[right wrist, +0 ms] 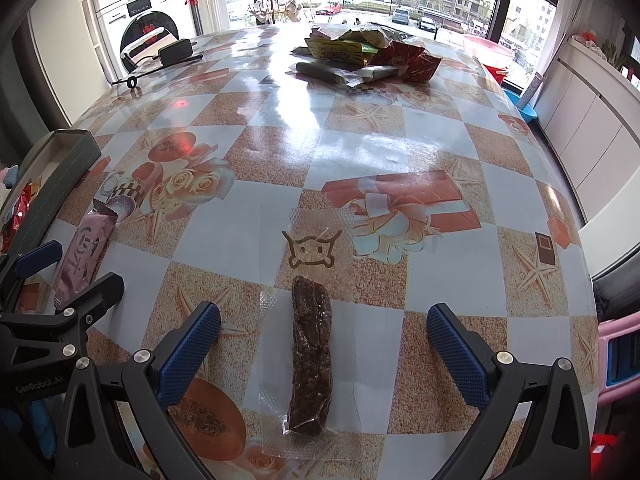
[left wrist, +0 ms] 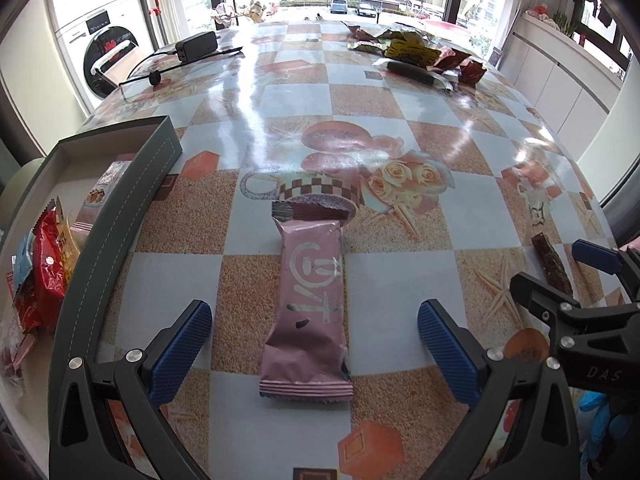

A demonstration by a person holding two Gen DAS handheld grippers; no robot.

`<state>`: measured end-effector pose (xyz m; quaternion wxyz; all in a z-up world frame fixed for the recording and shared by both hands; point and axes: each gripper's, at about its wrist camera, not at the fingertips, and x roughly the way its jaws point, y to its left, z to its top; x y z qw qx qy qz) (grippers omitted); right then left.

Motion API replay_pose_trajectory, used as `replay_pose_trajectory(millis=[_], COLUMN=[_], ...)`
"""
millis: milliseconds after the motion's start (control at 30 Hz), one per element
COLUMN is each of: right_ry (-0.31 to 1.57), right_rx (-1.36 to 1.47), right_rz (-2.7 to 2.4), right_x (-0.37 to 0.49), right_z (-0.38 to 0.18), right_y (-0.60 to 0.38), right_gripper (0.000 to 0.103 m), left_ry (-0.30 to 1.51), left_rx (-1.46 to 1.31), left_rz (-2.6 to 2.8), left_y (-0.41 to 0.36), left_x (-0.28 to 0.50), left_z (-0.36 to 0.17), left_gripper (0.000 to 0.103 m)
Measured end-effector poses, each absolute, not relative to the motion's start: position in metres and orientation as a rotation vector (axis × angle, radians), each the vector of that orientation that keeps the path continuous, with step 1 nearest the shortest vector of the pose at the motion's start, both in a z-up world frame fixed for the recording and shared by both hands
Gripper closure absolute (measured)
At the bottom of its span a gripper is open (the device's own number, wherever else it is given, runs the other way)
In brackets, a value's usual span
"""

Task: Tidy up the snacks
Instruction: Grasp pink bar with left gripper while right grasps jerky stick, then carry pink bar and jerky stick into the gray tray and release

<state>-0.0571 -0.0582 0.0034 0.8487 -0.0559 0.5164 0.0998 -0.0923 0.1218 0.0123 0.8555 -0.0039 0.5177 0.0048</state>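
A pink snack bar (left wrist: 310, 304) lies flat on the table between the open fingers of my left gripper (left wrist: 314, 344). It also shows in the right wrist view (right wrist: 82, 256). A dark brown snack in clear wrap (right wrist: 311, 356) lies between the open fingers of my right gripper (right wrist: 323, 354); it shows in the left wrist view (left wrist: 550, 262) beside the right gripper (left wrist: 560, 280). A grey box (left wrist: 120, 216) at the left holds several wrapped snacks (left wrist: 44, 264). Neither gripper touches its snack.
A pile of snack packets (right wrist: 364, 56) lies at the far side of the checked tablecloth (right wrist: 360, 140). A black power adapter (left wrist: 196, 46) with its cable sits far left. A washing machine (left wrist: 100, 52) stands behind the table.
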Motion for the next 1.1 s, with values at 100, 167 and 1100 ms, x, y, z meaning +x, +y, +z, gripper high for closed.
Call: replay_pose_trajectory(millis=[100, 167, 1100], right_ry=[1.118, 1.125, 1.146], right_rx=[-0.127, -0.132, -0.019], right_rz=[0.217, 0.230, 0.734], right_x=[-0.057, -0.058, -0.040], right_z=[0.006, 0.013, 0.096], right_y=[-0.057, -0.056, 0.139], right_gripper=[0.009, 0.036, 0.061], left_ry=[1.119, 1.136, 0.984], left_rx=[0.012, 0.028, -0.199], left_rz=[-0.027, -0.058, 0.098], left_y=[0.113, 0.106, 0.286], left_x=[-0.093, -0.092, -0.133], left_z=[0.016, 0.019, 0.106], left_gripper=[0.021, 0.040, 0.077])
